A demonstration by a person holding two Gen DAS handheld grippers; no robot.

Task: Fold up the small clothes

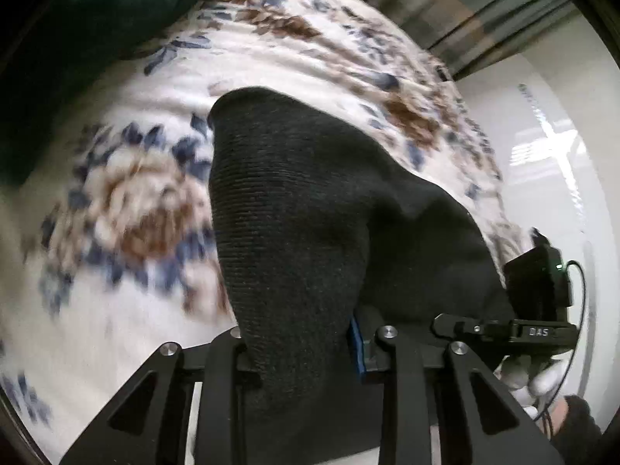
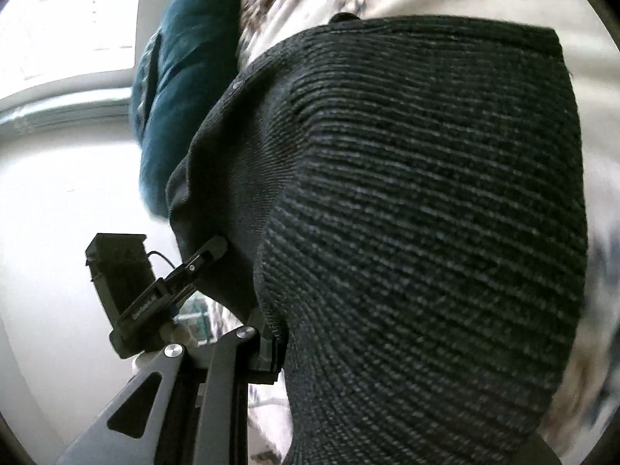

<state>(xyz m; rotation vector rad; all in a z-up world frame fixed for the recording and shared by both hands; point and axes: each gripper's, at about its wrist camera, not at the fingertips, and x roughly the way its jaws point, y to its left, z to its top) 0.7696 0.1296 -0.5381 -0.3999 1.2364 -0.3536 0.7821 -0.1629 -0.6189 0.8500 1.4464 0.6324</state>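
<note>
A dark knitted garment [image 1: 302,209] hangs lifted above a floral bedspread [image 1: 128,193]. My left gripper [image 1: 306,348] is shut on one edge of it; the cloth drapes over the fingers and hides their tips. My right gripper [image 2: 306,348] is shut on another edge of the same garment [image 2: 426,213], which fills most of the right wrist view and hides the right finger. The right gripper also shows at the lower right of the left wrist view [image 1: 503,329]; the left gripper shows at the lower left of the right wrist view [image 2: 178,271].
A dark teal pillow [image 1: 97,11] lies at the head of the bed; it also shows in the right wrist view [image 2: 178,89]. A white wall [image 1: 550,193] and striped curtains [image 1: 457,11] lie beyond the bed's right edge. A bright window [image 2: 66,19] is at the left.
</note>
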